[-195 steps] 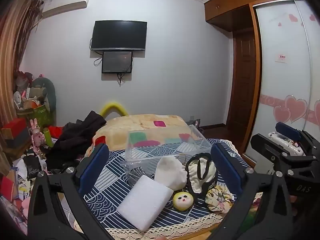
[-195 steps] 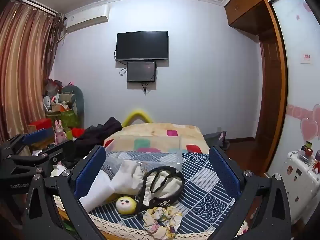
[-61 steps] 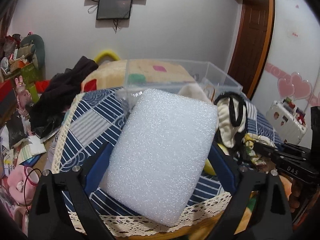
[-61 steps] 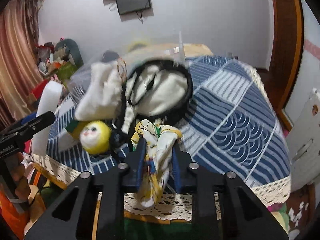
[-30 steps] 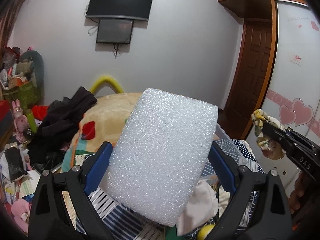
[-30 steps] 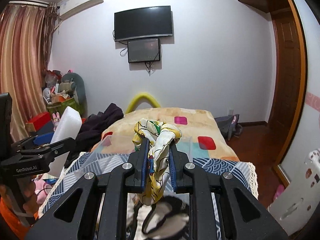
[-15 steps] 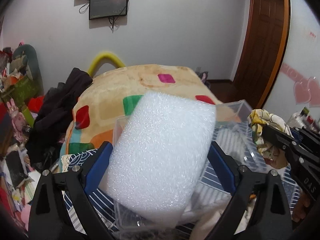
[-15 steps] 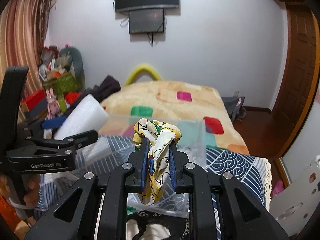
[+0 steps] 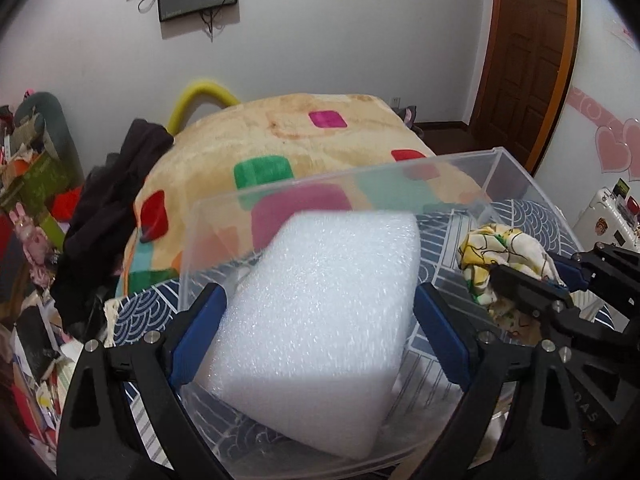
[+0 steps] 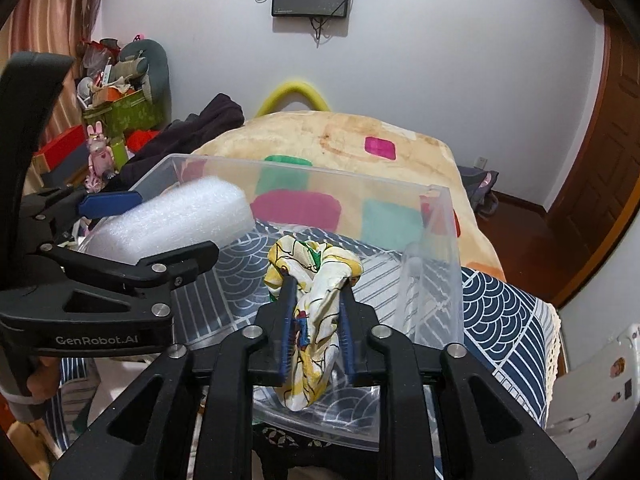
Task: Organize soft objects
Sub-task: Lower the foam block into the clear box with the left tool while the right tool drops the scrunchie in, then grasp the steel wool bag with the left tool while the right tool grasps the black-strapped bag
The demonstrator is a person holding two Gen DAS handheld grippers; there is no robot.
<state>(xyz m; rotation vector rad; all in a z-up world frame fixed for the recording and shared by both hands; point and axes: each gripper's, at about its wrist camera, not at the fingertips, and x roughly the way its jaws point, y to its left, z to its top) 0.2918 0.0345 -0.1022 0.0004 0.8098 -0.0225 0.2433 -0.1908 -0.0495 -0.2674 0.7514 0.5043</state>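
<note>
My left gripper (image 9: 320,312) clamps a thick white foam block with a pebbled, bubbly surface (image 9: 316,308) between its blue pads; the block sits tilted, lowered into the left part of the clear rectangular plastic bin (image 9: 516,172). My right gripper (image 10: 316,280) is closed on a crumpled yellow-and-white printed cloth (image 10: 316,268), held over the bin's right part, its tail hanging down between the fingers. The bin rests on the navy wave-patterned bedspread (image 10: 500,292). Cloth and foam are apart.
</note>
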